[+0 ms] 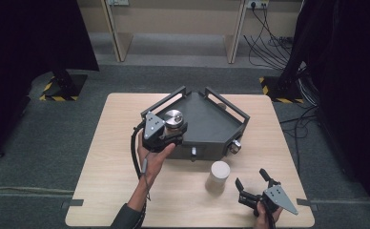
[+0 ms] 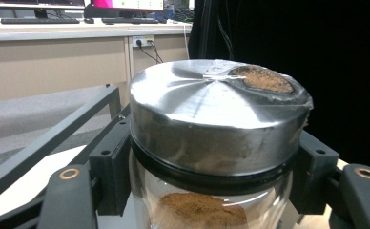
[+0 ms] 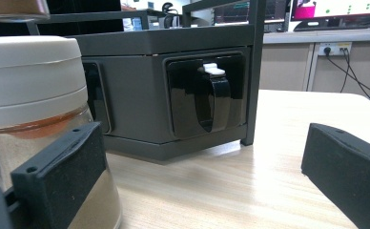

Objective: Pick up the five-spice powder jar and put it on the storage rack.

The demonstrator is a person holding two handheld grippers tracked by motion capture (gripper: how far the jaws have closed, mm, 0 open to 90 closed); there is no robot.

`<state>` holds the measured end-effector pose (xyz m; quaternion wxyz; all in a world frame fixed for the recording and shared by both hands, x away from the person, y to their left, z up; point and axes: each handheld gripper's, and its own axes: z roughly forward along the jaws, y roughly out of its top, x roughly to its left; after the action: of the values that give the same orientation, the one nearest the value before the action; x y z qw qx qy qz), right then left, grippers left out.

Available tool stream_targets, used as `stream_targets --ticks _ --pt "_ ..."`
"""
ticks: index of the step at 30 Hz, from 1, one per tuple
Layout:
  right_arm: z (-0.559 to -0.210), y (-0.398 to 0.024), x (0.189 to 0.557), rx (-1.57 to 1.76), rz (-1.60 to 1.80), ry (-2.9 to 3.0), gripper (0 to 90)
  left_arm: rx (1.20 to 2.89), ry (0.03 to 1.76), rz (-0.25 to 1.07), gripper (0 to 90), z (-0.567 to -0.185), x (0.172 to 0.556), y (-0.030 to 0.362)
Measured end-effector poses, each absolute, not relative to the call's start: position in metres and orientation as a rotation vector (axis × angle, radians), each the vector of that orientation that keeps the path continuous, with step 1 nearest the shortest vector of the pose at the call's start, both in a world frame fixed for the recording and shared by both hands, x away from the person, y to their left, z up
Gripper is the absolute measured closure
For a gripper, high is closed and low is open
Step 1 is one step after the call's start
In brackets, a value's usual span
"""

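Observation:
A glass jar with a silver metal lid (image 1: 174, 117) and brown powder inside is held at the left front corner of a dark grey angular rack (image 1: 211, 123). My left gripper (image 1: 174, 130) is shut on it just below the lid. In the left gripper view the jar (image 2: 211, 119) sits between both jaws, with my left gripper (image 2: 211, 191) clamped on its neck. A second jar with a cream lid (image 1: 219, 175) stands on the table in front of the rack. My right gripper (image 1: 251, 179) stands open to its right. In the right gripper view this jar (image 3: 30, 86) is beside the left jaw, not gripped, by my right gripper (image 3: 202, 157).
The rack has handle bars on its back edges and a front face with a black lever (image 3: 213, 98) and a metal knob (image 1: 234, 147). The wooden table (image 1: 116, 181) stands on grey carpet. Cables (image 1: 269, 43) and stand bases lie on the floor behind.

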<state>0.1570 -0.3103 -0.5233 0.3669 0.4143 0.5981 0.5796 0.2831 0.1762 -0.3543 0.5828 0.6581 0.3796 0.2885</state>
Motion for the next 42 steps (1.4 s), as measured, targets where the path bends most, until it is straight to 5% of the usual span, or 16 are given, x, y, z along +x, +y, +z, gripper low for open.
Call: stream_targets --ticks 42 --pt "-0.524 -0.312 0.158 1.067 1.503 1.535 1.4 1.493 1.017 0.781 30.6 -0.375 0.332 0.147"
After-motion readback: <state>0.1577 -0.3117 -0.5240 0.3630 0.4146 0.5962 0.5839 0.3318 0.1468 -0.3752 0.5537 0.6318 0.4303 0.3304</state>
